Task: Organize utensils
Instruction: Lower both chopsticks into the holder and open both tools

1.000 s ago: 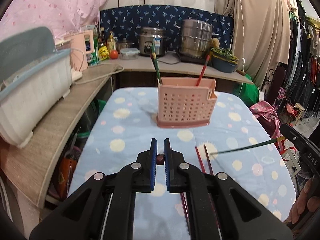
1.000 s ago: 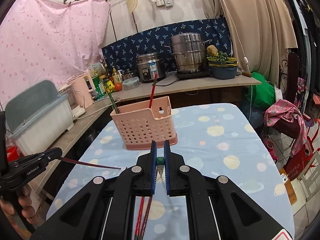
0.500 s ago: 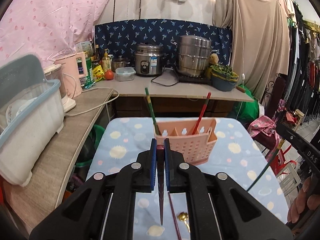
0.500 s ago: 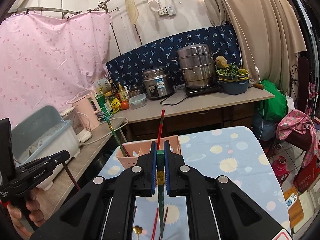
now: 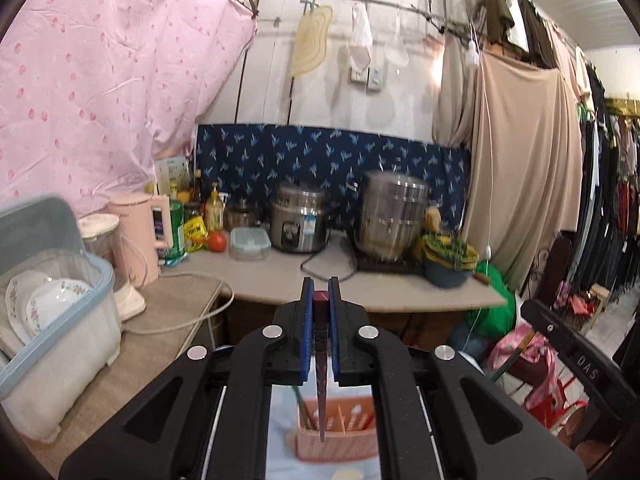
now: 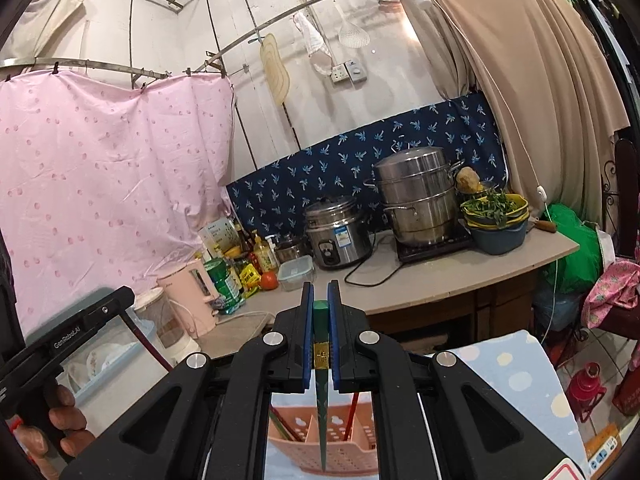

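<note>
Two tongs clamped: left tongs (image 5: 321, 312) pinch tapered red chopstick (image 5: 321, 384), right tongs (image 6: 321, 312) green chopstick (image 6: 322, 408); perforated pink basket (image 6: 352, 456) below.

Ahead of me a rice cooker (image 6: 338, 230) and a steel steamer pot (image 6: 418, 196) stand on the desk (image 6: 460, 276). To my left a pink kettle (image 5: 142, 236) stands beside a dish box (image 5: 52, 312), under a pink curtain (image 6: 108, 176).

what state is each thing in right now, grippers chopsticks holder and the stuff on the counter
left gripper: shut on red chopstick
red chopstick: held, tip hanging down over the holder
right gripper: shut on green chopstick
green chopstick: held, tip pointing down over the holder
pink utensil holder: upright, chopsticks already inside
rice cooker: lid closed
steamer pot: lid on
food container: lid on
</note>
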`<action>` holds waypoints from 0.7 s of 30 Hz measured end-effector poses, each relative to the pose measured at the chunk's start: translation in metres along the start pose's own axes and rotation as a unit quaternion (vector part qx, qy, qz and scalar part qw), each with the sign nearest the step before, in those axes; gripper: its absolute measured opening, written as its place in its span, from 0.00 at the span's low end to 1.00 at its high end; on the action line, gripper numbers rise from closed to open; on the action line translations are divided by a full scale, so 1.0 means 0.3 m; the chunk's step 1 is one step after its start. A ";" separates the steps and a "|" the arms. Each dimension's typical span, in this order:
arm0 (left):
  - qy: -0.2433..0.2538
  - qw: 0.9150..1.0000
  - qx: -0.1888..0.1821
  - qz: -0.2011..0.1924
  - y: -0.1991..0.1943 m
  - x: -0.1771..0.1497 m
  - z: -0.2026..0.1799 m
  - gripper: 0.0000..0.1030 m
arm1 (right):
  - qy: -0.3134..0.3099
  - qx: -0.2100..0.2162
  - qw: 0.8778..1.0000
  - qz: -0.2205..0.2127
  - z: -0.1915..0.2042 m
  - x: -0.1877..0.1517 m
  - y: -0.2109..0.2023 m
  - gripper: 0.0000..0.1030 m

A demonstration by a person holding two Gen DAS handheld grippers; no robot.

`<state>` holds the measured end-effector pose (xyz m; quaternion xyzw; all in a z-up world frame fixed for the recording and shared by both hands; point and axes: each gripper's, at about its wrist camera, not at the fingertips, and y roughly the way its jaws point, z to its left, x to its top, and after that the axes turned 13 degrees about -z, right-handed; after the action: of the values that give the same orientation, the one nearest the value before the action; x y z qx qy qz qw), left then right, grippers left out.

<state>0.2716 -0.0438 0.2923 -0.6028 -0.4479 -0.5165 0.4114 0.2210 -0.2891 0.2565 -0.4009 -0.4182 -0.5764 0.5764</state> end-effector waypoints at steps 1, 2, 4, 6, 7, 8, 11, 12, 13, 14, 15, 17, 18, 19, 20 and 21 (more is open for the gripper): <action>0.000 1.000 0.002 -0.005 0.017 0.005 -0.002 0.07 | 0.002 -0.001 1.000 -0.004 0.002 0.006 0.025 0.06; 0.000 1.000 0.004 -0.008 0.037 0.008 -0.004 0.07 | 0.004 -0.003 1.000 -0.007 0.001 0.008 0.046 0.06; 0.001 1.000 0.008 -0.013 0.078 0.005 -0.008 0.07 | 0.009 -0.006 1.000 -0.010 -0.004 0.009 0.088 0.06; 0.000 1.000 0.011 -0.008 0.119 -0.012 -0.005 0.07 | 0.013 -0.009 1.000 -0.009 -0.012 -0.002 0.124 0.06; -0.001 1.000 0.012 -0.004 0.138 -0.025 -0.002 0.07 | 0.014 -0.011 1.000 -0.005 -0.016 -0.013 0.144 0.06; -0.002 1.000 0.012 -0.001 0.155 -0.040 0.003 0.07 | 0.014 -0.013 1.000 -0.001 -0.021 -0.028 0.159 0.06; -0.003 1.000 0.015 0.013 0.191 -0.094 0.009 0.07 | 0.015 -0.018 1.000 0.018 -0.035 -0.081 0.205 0.06; -0.004 1.000 0.014 0.018 0.200 -0.110 0.013 0.07 | 0.014 -0.019 0.999 0.026 -0.040 -0.103 0.217 0.06; -0.004 1.000 0.014 0.024 0.209 -0.129 0.016 0.07 | 0.011 -0.020 0.999 0.034 -0.042 -0.123 0.227 0.06; -0.003 0.999 0.015 0.029 0.217 -0.147 0.018 0.07 | 0.008 -0.021 0.999 0.039 -0.046 -0.143 0.230 0.06; -0.002 0.999 0.015 0.036 0.227 -0.170 0.018 0.07 | 0.004 -0.024 0.999 0.045 -0.049 -0.162 0.236 0.06; -0.003 0.999 0.014 0.049 0.240 -0.204 0.022 0.07 | -0.001 -0.027 0.998 0.059 -0.058 -0.204 0.247 0.06; -0.003 0.998 0.014 0.054 0.244 -0.218 0.022 0.07 | -0.002 -0.029 0.997 0.065 -0.061 -0.222 0.248 0.06; -0.004 0.998 0.014 0.059 0.248 -0.232 0.022 0.07 | -0.004 -0.031 0.997 0.071 -0.064 -0.240 0.253 0.06; -0.005 0.998 0.014 0.065 0.253 -0.246 0.023 0.07 | -0.006 -0.033 0.996 0.077 -0.067 -0.255 0.258 0.06; -0.005 0.998 0.014 0.069 0.257 -0.254 0.026 0.07 | -0.007 -0.035 0.996 0.081 -0.069 -0.266 0.262 0.06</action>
<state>0.3430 -0.0653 0.2131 -0.6287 -0.4150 -0.4776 0.4522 0.3012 -0.2811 0.1758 -0.4573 -0.3678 -0.5391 0.6042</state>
